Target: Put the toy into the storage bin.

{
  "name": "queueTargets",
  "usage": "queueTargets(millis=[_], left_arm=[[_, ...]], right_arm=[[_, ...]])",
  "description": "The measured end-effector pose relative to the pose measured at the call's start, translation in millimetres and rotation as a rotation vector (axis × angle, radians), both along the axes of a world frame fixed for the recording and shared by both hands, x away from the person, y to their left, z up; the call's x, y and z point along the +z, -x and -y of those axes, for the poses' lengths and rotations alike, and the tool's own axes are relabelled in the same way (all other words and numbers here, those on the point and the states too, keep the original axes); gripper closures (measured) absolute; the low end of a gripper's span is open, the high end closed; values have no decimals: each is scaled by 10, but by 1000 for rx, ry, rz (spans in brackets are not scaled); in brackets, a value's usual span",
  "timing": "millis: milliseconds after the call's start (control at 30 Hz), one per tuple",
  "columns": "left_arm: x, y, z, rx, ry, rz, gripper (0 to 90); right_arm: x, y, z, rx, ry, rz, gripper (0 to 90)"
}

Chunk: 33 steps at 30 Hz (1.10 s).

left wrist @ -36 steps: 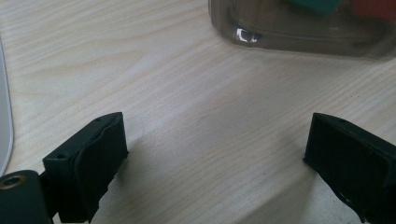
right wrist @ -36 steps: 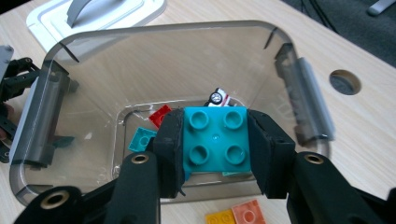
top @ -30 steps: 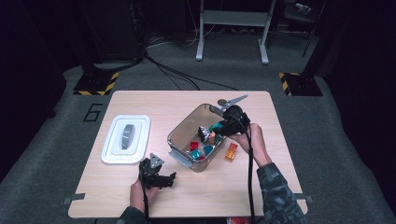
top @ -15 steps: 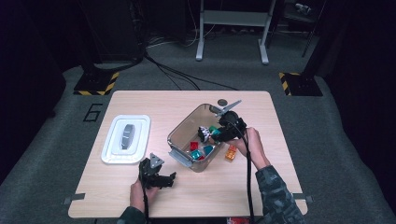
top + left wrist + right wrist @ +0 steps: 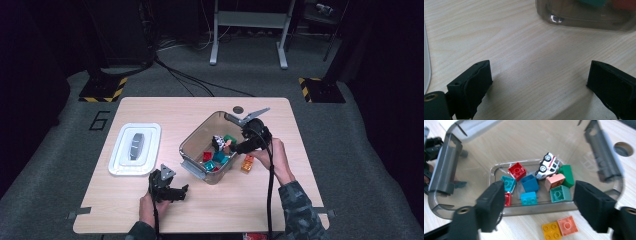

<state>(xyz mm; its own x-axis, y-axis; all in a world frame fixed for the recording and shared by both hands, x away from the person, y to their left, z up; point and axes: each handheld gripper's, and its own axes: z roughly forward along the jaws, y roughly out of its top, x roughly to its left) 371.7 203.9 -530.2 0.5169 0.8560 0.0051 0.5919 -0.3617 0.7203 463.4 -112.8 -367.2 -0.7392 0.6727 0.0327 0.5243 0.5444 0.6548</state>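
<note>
Just beyond the open right tongs (image 5: 537, 210); toy car (image 5: 547, 168).

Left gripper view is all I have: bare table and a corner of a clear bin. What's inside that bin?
Observer: Coloured bricks and a white toy car lie on the floor of the bin.
Operator: Where's the right gripper?
Observer: The right gripper is over the bin; its fingers have just been opening, with nothing gripped between them.
Operator: Anything left outside?
Observer: An orange brick and a pink brick sit on the table beside the bin.
</note>
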Motion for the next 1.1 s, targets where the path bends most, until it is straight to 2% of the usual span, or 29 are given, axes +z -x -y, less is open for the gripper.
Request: queueTargets(millis=[167, 300, 500, 767, 867, 967, 1100], left_arm=[[0, 0, 0, 0, 0, 0, 54], [0, 0, 0, 0, 0, 0, 54], [-1, -1, 1, 0, 1, 2, 54], [0, 0, 1, 0, 0, 0, 54], [0, 0, 0, 0, 0, 0, 53], [0, 0, 0, 0, 0, 0, 54], [-1, -2, 0, 0, 0, 4, 54]], right_arm=[[21, 75, 180, -24, -49, 9, 133], [-51, 115, 303, -43, -57, 2, 80], [-283, 143, 466, -87, -58, -31, 2], [-638, 157, 537, -124, -46, -61, 0], [-786, 166, 514, -133, -20, -71, 37], [-936, 170, 496, -136, 5, -71, 169], [-1102, 179, 462, -138, 22, -78, 295]])
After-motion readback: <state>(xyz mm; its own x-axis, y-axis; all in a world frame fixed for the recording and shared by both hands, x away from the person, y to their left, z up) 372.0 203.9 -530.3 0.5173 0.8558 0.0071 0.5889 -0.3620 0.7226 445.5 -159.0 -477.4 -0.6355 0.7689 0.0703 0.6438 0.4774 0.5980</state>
